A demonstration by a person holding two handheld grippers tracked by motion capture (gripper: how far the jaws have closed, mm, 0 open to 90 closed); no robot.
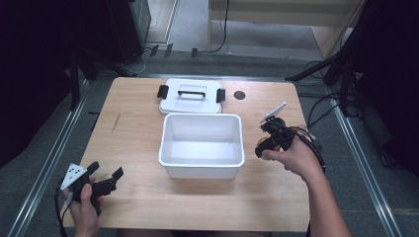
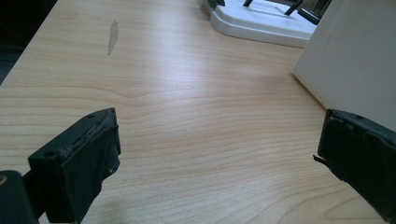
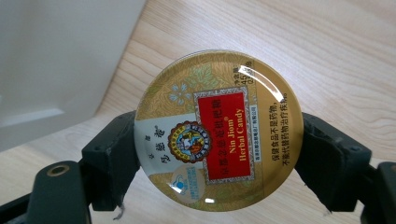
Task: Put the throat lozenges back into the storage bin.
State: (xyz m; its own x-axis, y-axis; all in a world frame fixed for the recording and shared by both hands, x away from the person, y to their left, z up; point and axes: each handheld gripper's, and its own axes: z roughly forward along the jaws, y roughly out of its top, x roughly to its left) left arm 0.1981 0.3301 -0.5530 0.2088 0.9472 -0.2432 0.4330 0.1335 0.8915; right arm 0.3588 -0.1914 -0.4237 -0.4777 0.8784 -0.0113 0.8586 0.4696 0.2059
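A round gold candy tin (image 3: pixel 217 130) with a red label is clamped edge to edge between the jaws of my right gripper (image 3: pixel 217 158). In the high view that right gripper (image 1: pixel 263 151) hovers just right of the open white bin (image 1: pixel 201 144), with a sliver of the tin (image 1: pixel 267 156) showing under the hand. The bin's white lid (image 1: pixel 190 97) with black latches lies flat behind it. My left gripper (image 1: pixel 106 173) rests open near the table's front left corner, nothing between its pads (image 2: pixel 86 163). The bin's wall (image 2: pixel 355 60) and the lid (image 2: pixel 261 18) appear ahead of it.
The wooden table (image 1: pixel 133 148) carries a small dark round spot (image 1: pixel 239 95) near the back right and a grey smear (image 2: pixel 112 37) on the left. Cables trail off the right edge. Metal rails and dark floor surround the table.
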